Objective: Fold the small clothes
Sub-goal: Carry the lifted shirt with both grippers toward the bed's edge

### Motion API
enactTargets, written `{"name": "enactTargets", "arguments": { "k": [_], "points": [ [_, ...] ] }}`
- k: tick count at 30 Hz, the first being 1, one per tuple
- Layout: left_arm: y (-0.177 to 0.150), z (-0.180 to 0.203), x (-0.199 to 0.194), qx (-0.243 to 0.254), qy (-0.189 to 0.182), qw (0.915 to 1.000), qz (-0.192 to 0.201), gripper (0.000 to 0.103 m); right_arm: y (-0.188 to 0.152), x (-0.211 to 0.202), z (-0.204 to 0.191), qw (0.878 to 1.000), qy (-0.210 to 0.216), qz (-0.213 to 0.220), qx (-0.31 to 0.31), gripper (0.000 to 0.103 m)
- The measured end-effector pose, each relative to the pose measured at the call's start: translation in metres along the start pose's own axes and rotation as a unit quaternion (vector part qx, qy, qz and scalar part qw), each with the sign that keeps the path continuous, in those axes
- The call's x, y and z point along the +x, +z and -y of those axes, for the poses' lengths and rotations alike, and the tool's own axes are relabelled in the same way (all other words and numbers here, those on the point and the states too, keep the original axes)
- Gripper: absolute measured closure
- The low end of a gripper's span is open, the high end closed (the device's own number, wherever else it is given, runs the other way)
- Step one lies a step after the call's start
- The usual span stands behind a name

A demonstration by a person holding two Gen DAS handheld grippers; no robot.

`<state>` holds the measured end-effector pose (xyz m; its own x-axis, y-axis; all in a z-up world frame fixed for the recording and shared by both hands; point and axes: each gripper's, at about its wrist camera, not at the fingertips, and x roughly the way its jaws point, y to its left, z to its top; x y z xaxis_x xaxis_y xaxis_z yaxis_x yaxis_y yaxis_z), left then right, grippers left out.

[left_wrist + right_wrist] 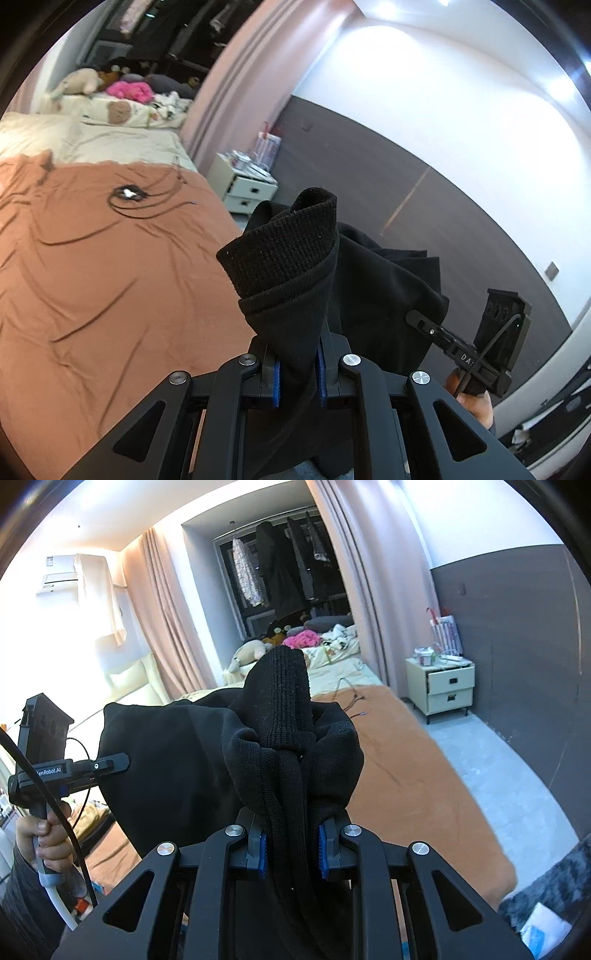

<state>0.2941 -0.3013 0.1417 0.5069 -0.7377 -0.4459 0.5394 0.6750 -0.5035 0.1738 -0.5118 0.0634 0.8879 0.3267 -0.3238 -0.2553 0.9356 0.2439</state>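
Left gripper (298, 373): clenched on a ribbed cuff of the black knit garment (369, 280).
Right gripper (291, 849): clamped on another bunched cuff.
Garment's place: hung between both, above the orange-brown bedsheet (110, 277).
Technique: best spread taut, lowered flat before folding.

bed (110, 277) with orange sheet, dark cable (147, 199) lying on it

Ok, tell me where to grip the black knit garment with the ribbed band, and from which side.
Grip the black knit garment by its ribbed band, near each end, coming from below with fingers pointing up, as the left gripper and right gripper do now. The band looks thicker and firmer than the body, so the cloth should hang evenly between them.
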Motion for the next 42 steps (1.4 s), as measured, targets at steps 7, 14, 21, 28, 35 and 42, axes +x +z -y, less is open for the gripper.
{"name": "enactTargets", "arguments": {
  "k": [7,14,21,28,35,42],
  "points": [
    [0.002,0.021,0.073,0.014,-0.035,0.9985,-0.039,0.089,0.003,-0.012,0.025,0.999,-0.039,0.008,-0.004,0.087],
    [0.001,0.043,0.141,0.028,-0.059,0.9947,-0.080,0.090,0.000,-0.013,0.026,0.996,-0.085,0.003,-0.001,0.087],
    [-0.002,0.065,0.189,0.038,-0.073,0.9903,-0.112,0.090,0.000,0.003,0.023,0.993,-0.111,-0.016,0.029,0.087],
    [0.001,0.042,0.246,0.022,-0.063,0.9867,-0.148,0.091,0.001,0.039,0.020,0.989,-0.128,-0.045,0.055,0.087],
    [0.015,0.013,0.287,0.004,-0.048,0.9862,-0.159,0.091,0.018,0.083,0.016,0.981,-0.163,-0.073,0.079,0.087],
    [0.023,-0.017,0.338,-0.010,-0.034,0.9838,-0.175,0.091,0.034,0.117,0.027,0.973,-0.181,-0.103,0.096,0.088]
  ]
}}
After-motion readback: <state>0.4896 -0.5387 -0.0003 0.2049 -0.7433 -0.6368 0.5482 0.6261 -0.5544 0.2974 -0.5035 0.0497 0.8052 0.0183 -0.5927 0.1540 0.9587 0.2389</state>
